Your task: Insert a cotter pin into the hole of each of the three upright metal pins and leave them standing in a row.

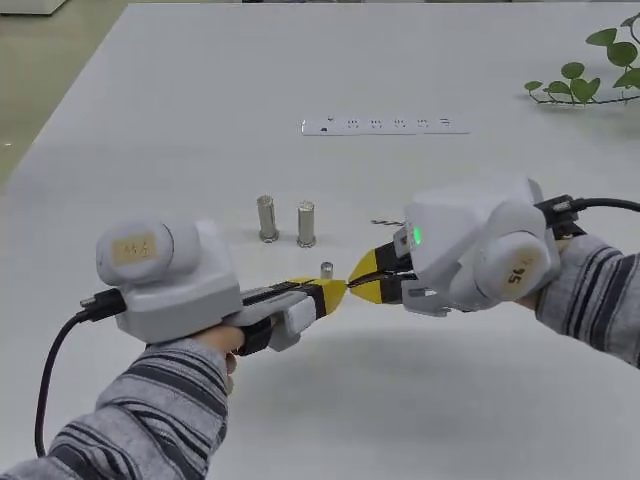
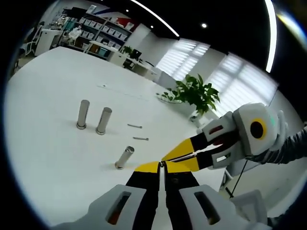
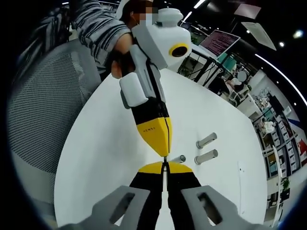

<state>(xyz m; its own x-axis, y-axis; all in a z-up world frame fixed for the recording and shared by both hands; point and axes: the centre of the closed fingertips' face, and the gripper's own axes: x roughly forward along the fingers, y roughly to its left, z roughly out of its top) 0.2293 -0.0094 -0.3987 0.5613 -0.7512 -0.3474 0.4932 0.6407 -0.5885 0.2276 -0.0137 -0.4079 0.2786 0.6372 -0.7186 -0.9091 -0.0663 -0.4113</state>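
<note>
Regripping seems underway, a cotter pin (image 1: 348, 286) seemingly pinched by closed left tool (image 1: 340, 289) and closed right tool (image 1: 356, 283); alignment with the hole of the near pin (image 1: 326, 269) is required.

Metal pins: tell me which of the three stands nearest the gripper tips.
The lone metal pin just behind where the left gripper and right gripper meet. The other two pins stand side by side farther back.
</note>
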